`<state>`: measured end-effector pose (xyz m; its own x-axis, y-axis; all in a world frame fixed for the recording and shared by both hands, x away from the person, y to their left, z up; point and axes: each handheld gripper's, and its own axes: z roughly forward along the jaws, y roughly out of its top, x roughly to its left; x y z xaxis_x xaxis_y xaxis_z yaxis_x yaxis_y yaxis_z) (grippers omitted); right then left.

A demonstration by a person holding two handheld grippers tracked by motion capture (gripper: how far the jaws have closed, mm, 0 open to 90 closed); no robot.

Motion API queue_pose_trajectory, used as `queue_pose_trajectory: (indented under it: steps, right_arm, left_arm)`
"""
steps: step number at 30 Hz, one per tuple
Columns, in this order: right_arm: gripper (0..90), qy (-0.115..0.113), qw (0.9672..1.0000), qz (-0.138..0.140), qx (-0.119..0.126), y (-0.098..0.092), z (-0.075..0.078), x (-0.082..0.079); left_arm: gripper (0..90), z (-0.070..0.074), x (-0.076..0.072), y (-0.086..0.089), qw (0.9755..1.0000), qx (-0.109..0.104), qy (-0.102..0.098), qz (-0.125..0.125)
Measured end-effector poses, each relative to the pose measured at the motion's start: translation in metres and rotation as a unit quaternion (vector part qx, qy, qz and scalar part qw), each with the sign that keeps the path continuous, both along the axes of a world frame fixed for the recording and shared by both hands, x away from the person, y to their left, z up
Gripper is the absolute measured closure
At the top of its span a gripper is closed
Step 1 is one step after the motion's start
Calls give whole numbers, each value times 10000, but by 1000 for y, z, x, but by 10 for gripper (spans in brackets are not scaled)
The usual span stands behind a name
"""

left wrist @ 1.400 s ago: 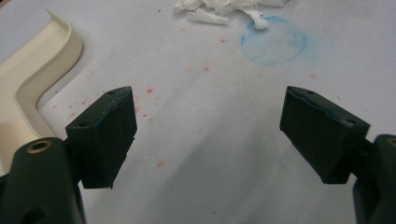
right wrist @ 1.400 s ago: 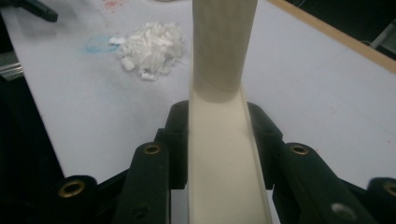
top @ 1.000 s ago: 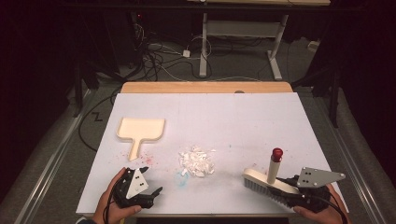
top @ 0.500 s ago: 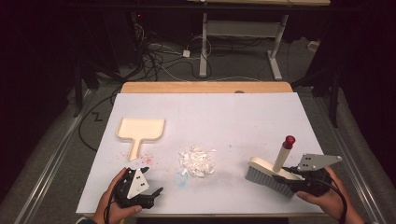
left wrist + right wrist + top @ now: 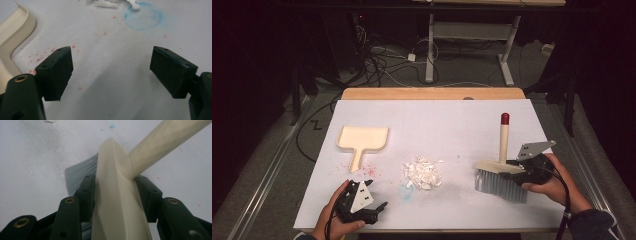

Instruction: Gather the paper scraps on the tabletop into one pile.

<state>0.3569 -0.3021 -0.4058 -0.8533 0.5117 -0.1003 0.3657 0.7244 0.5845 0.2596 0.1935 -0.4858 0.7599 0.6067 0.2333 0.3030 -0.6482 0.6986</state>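
The right tool [image 5: 521, 170] is pinching the cream head of a brush [image 5: 502, 172] at the near right of the white worktop [image 5: 452, 125], its jaws having just been opening slightly, bristles resting on the surface and handle standing upright. The left tool [image 5: 374, 211], jaws spread and empty, is resting near left. A heap of white scraps [image 5: 423, 172] is lying between them, a cream dustpan [image 5: 362, 140] farther left.

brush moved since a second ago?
Yes. The brush, between the right gripper's just-opening jaws, slid right, away from the paper scraps, and its handle stands more upright.
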Motion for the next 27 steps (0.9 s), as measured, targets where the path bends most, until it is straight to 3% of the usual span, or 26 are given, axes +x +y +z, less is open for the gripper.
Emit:
queue_pose_trajectory:
  steps: [2,5,8,10,12,13,21,27]
  right_arm:
    - [547,100,9998,132,-66,3,-1,9]
    - [513,40,9993,272,-249,6,1,20]
    - [497,136,9990,365,-225,7,5,32]
    - [493,177,9993,299,-145,5,7,39]
    - [502,-123,9996,19,-269,3,8,43]
    - [500,-121,9995,4,-278,1,9,45]
    - [462,-411,9979,-489,105,-8,8,43]
    - [416,-696,9924,-823,597,-5,6,39]
  left_arm:
    - [177,0,0,0,10000,0,4,-1]
    - [177,0,0,0,10000,-4,16,-8]
    - [177,0,0,-1,10000,13,12,-22]
    - [177,0,0,-1,10000,12,2,-22]
    - [177,0,0,0,10000,-16,-3,-17]
    - [177,0,-1,0,10000,-21,-6,-11]
    - [177,1,-1,0,10000,-19,-20,-22]
    - [177,1,0,0,10000,-28,-28,-6]
